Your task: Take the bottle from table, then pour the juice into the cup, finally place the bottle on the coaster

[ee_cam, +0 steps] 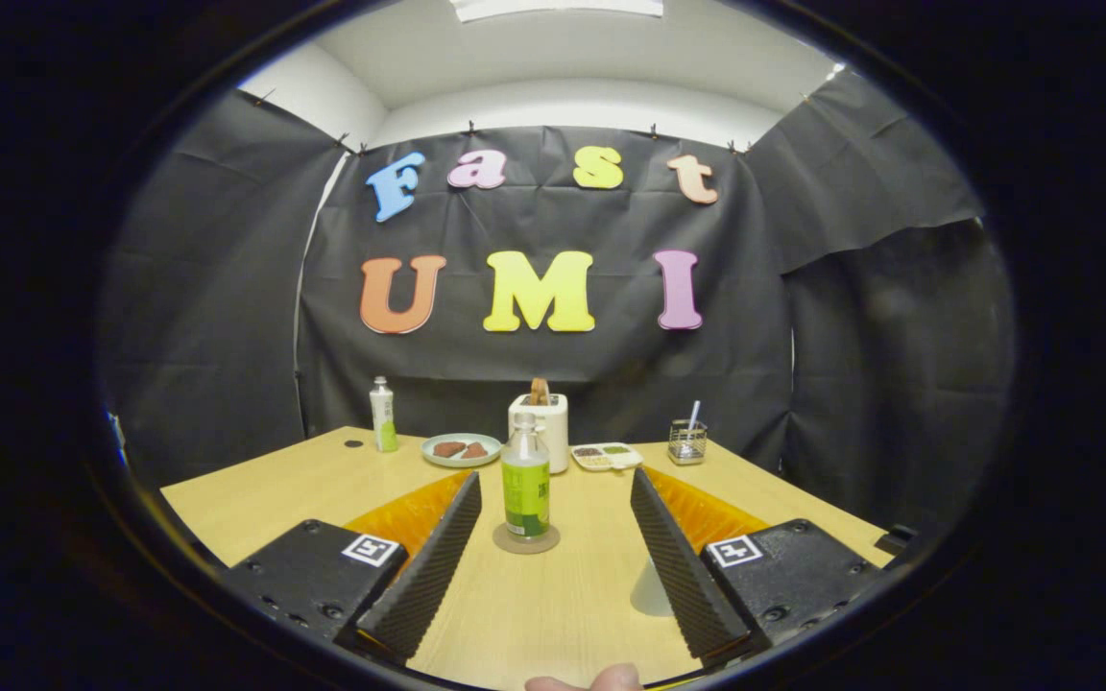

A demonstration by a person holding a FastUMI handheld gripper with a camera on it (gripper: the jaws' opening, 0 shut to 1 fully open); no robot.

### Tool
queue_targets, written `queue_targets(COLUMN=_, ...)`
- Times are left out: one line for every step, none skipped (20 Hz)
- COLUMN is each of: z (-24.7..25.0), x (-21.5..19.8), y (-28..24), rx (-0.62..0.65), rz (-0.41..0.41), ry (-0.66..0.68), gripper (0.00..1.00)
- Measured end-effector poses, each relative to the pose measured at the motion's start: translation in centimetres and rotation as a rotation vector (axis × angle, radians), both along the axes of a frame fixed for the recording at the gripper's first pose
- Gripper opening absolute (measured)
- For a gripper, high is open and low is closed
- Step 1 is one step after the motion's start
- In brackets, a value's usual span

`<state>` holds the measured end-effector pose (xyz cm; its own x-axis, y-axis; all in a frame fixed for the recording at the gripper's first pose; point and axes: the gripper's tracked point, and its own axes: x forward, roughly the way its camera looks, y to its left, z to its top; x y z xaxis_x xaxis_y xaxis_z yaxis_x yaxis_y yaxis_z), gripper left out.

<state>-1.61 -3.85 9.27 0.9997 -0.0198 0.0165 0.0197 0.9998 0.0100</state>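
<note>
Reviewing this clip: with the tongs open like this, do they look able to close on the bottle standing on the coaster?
Probably yes. The tongs are open, the bottle stands upright on the coaster between the fingers, and only bare table lies around it. The cup sits low beside one finger, apart from the bottle.

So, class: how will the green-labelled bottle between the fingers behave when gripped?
The bottle looks tall and narrow, so a high push may tip it. Clear plastic probably flexes. It stands on a coaster, gripper open around it.

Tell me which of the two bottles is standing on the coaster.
The green-label bottle just ahead of the open gripper sits on the coaster; the other bottle stands far back on bare table.
</note>
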Motion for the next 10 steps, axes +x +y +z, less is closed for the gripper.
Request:
queue_targets(z=0.06, x=-0.03, y=0.08, rx=0.001, rz=0.002, ry=-0.002, gripper=1.0)
queue_targets(z=0.08, x=0.06, y=0.2, rx=0.003, rz=0.004, ry=-0.002, gripper=1.0)
queue_targets(z=0.06, x=0.08, y=0.31, rx=0.005, rz=0.008, ry=0.001, gripper=1.0)
queue_targets(z=0.1, x=0.16, y=0.47, rx=0.007, rz=0.011, ry=0.0, gripper=1.0)
queue_targets(z=0.22, x=0.18, y=0.59, rx=0.006, rz=0.011, ry=-0.001, gripper=1.0)
queue_targets(z=0.24, x=0.26, y=0.54, rx=0.004, rz=0.011, ry=-0.003, gripper=1.0)
queue_targets(z=0.35, x=0.17, y=0.59, rx=0.002, rz=0.01, ry=-0.006, gripper=1.0)
queue_targets(z=0.38, x=0.23, y=0.52, rx=0.003, rz=0.009, ry=-0.008, gripper=1.0)
queue_targets(z=0.42, x=0.22, y=0.55, rx=0.005, rz=0.009, ry=-0.011, gripper=1.0)
queue_targets(z=0.44, x=0.26, y=0.59, rx=0.004, rz=0.008, ry=-0.011, gripper=1.0)
